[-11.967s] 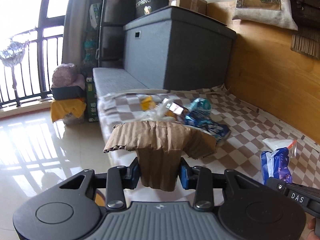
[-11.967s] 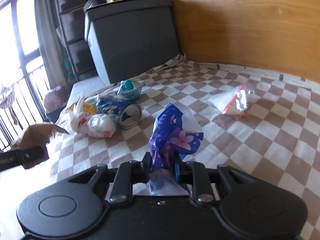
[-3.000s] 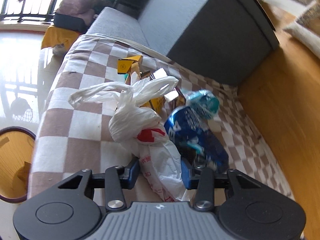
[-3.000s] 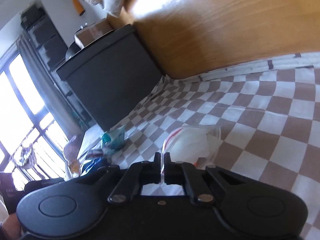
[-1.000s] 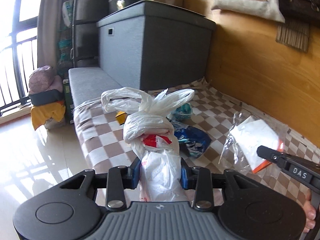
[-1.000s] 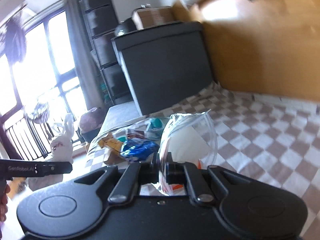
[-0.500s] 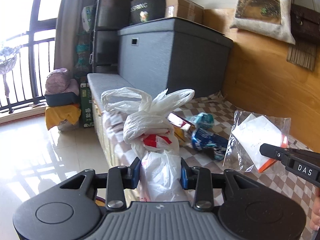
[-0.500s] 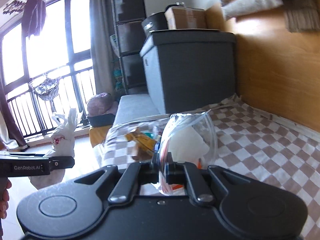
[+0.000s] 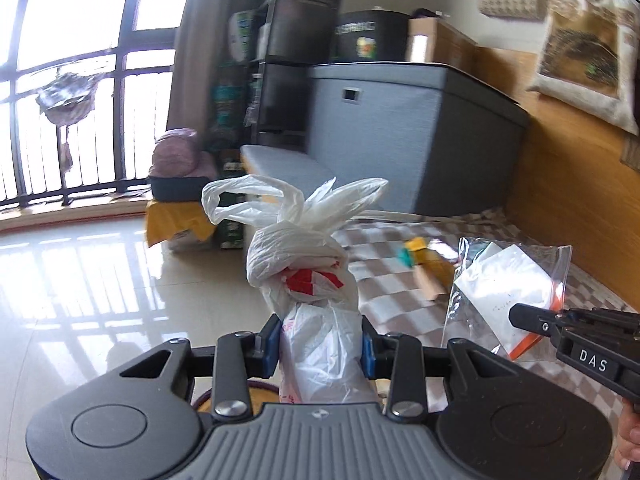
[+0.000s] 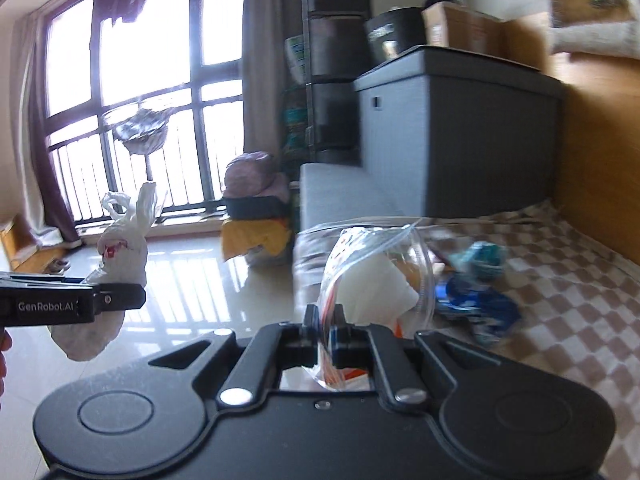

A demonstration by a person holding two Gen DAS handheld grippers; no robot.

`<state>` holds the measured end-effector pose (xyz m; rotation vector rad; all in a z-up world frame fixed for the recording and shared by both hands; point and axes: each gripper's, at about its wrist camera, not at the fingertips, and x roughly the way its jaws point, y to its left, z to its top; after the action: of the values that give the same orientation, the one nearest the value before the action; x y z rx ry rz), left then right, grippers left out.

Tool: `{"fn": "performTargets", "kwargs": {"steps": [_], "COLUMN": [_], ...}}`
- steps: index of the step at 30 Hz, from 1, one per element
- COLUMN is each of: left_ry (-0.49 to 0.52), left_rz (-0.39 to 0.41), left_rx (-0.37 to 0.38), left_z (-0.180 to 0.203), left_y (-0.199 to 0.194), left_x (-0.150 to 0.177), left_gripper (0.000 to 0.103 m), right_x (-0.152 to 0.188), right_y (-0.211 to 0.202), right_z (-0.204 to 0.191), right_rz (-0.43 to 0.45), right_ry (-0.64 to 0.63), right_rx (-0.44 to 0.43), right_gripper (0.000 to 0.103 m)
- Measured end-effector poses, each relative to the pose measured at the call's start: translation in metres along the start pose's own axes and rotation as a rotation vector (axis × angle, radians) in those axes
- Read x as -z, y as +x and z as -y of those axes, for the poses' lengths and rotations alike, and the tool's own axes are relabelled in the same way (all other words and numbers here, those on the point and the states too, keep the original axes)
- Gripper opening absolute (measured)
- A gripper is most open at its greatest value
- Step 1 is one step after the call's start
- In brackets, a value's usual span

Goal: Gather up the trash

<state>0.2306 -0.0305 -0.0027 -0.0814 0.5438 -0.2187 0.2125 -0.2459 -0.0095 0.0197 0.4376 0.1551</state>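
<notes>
My left gripper [image 9: 318,346] is shut on a knotted white plastic bag [image 9: 308,276] with red print, held in the air over the shiny floor. The same bag [image 10: 120,256] shows at the left of the right wrist view. My right gripper [image 10: 327,320] is shut on a clear zip bag [image 10: 376,276] with white paper inside, also lifted; it shows at the right of the left wrist view [image 9: 508,292]. A crushed blue can [image 10: 476,304], a teal wrapper [image 10: 480,258] and yellow scraps [image 9: 416,246] lie on the checkered mat [image 10: 580,300].
A round bin rim [image 9: 240,386] shows just below my left gripper. A grey storage box [image 9: 404,128] stands behind the mat, with a grey bench [image 9: 280,168] beside it. A yellow-covered pile [image 10: 256,236] sits on the floor by the window railing [image 9: 60,160]. A wooden wall [image 9: 572,200] is on the right.
Both grippers have swung left and away from the mat toward the floor, each still holding its bag. The mat's trash now lies further right.
</notes>
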Motion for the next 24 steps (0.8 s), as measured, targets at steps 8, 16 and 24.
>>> {"fn": "performTargets", "kwargs": {"steps": [8,16,24], "left_ry": [-0.076,-0.165,-0.228], "left_rz": [-0.021,-0.050,-0.138], "left_rx": [-0.079,-0.140,-0.145], "left_z": [-0.068,-0.112,-0.115], "left_y": [-0.013,-0.009,0.027], "left_x": [0.016,0.048,0.100], "left_gripper": [0.039,0.039,0.039], "right_x": [0.000,0.025,0.082], "right_y": [0.027,0.057,0.096], "right_z": [-0.066,-0.108,-0.122], "right_rz": [-0.037,-0.123,-0.257], "right_ry": [-0.033,-0.043,-0.061], "right_rx": [-0.074,-0.112,-0.119], "right_gripper": [0.006,0.006,0.006]}}
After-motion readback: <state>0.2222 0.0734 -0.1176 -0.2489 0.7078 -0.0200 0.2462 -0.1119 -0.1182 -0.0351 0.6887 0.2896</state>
